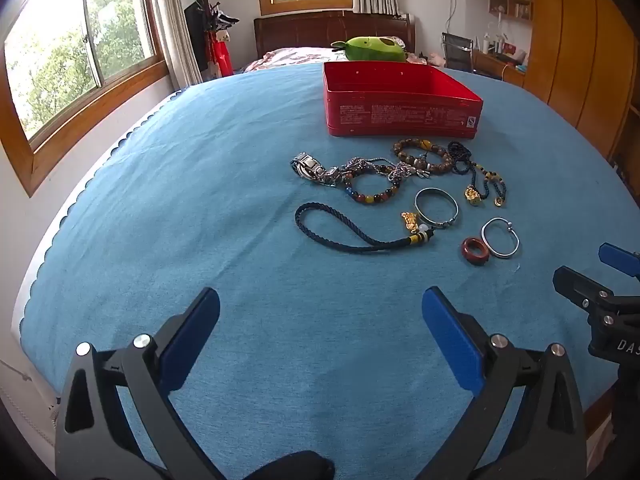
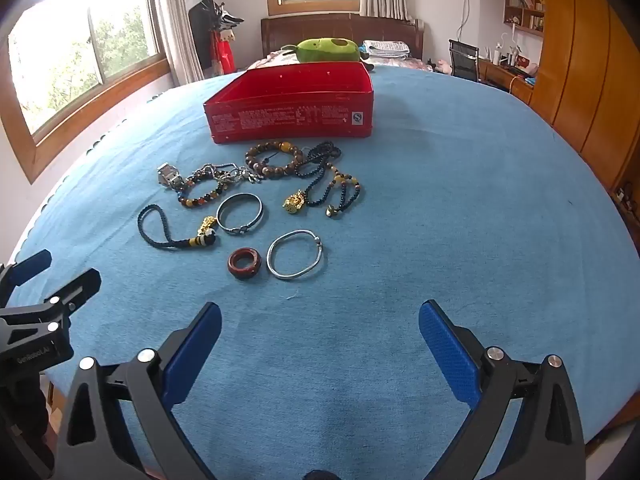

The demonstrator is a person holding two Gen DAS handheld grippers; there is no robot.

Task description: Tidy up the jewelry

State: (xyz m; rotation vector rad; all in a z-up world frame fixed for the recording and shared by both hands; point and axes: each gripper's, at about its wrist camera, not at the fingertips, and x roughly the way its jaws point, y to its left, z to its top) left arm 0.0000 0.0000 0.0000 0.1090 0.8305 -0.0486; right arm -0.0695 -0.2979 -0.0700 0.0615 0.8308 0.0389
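Several pieces of jewelry lie on the blue cloth in front of an open red tin box (image 1: 400, 114) (image 2: 294, 118). A dark braided cord with a gold charm (image 1: 340, 232) (image 2: 160, 232), a red-brown ring (image 1: 475, 252) (image 2: 244, 263), a thin silver bangle (image 1: 500, 237) (image 2: 295, 254), a wider silver bangle (image 1: 436, 208) (image 2: 239, 213), bead bracelets (image 1: 374, 190) (image 2: 274, 158), a watch (image 1: 308, 166) (image 2: 167, 175) and a dark bead necklace (image 1: 476, 178) (image 2: 324, 184). My left gripper (image 1: 320, 312) is open over bare cloth, short of the cord. My right gripper (image 2: 320, 324) is open too, short of the thin bangle.
The blue cloth (image 1: 200, 200) covers a table whose scalloped edge runs along the left. In the left wrist view the other gripper (image 1: 600, 308) shows at the right edge. Beyond are a bed with a green plush toy (image 1: 372, 49), windows and wooden cabinets (image 2: 580, 60).
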